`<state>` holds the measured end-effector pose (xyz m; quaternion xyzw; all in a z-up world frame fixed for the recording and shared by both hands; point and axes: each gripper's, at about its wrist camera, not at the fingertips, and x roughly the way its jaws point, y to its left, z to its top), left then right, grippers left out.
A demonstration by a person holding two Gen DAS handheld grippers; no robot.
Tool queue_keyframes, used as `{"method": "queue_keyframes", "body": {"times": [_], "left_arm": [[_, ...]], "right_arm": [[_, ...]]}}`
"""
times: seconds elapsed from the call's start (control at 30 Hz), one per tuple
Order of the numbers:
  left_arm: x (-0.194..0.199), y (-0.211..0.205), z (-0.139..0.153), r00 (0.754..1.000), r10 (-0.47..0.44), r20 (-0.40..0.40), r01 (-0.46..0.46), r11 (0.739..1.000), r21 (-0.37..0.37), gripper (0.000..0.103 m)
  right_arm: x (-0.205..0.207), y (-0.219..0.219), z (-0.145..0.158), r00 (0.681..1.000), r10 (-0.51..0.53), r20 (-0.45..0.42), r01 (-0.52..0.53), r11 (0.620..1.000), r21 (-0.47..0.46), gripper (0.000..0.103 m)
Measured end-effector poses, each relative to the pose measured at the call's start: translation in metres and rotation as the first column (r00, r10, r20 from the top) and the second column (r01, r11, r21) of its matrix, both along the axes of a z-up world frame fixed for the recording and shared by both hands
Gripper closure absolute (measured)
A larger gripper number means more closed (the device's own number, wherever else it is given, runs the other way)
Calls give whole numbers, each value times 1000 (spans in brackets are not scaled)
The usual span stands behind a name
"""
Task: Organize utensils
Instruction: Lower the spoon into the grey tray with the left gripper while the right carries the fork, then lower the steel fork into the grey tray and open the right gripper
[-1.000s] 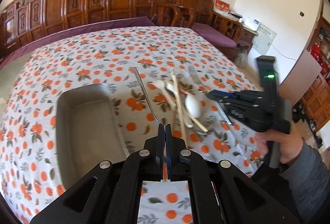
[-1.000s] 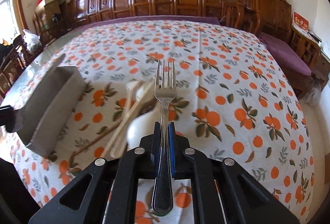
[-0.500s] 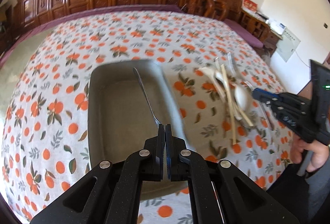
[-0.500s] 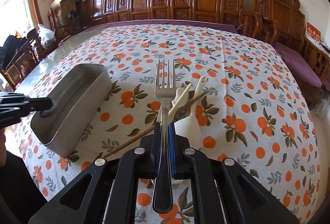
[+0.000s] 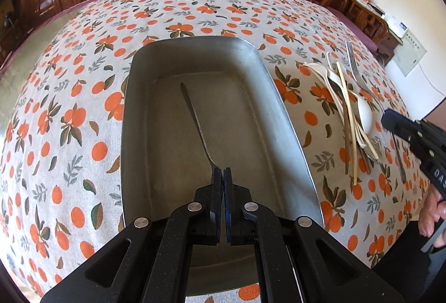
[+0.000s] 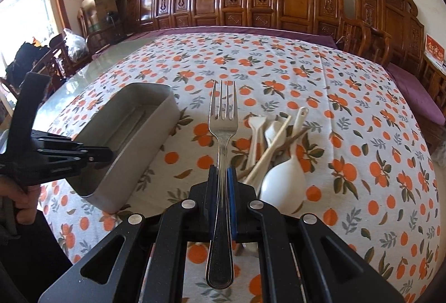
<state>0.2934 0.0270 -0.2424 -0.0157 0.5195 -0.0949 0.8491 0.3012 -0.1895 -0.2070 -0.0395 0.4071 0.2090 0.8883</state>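
Two grippers, right gripper [image 6: 220,177] clamping fork [image 6: 223,119] (lettering "DAS" partly readable), tray [image 5: 278,96]

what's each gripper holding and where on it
Left gripper pinches a thin metal utensil by one end, over the metal tray. Right gripper clamps a fork mid-handle.

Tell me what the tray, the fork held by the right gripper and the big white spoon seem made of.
Tray: dull grey metal, likely steel or aluminium, matte with soft glare.
Fork, clamped in the right gripper: polished steel, mirror reflections.
White spoon: glossy, probably ceramic or melamine; cannot tell which.
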Motion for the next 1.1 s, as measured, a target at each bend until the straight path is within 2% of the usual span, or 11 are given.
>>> {"method": "queue_keyframes", "body": {"times": [0.27,0.57,0.97,1.1], "left_arm": [[-6,14,23,997,28,74,-27,1000,-5,101],[-15,40,46,985,83,154,-83,997,-6,101],[-20,73,61,962,166,217,-175,984,21,101],[-20,81,62,957,183,226,-195,980,32,101]], "right_arm": [[-2,29,9,999,43,-16,-43,999,3,94],[8,85,21,995,92,-33,-90,994,61,94],[36,148,0,989,96,-110,-86,992,93,94],[40,162,-12,987,91,-135,-82,994,70,94]]}}
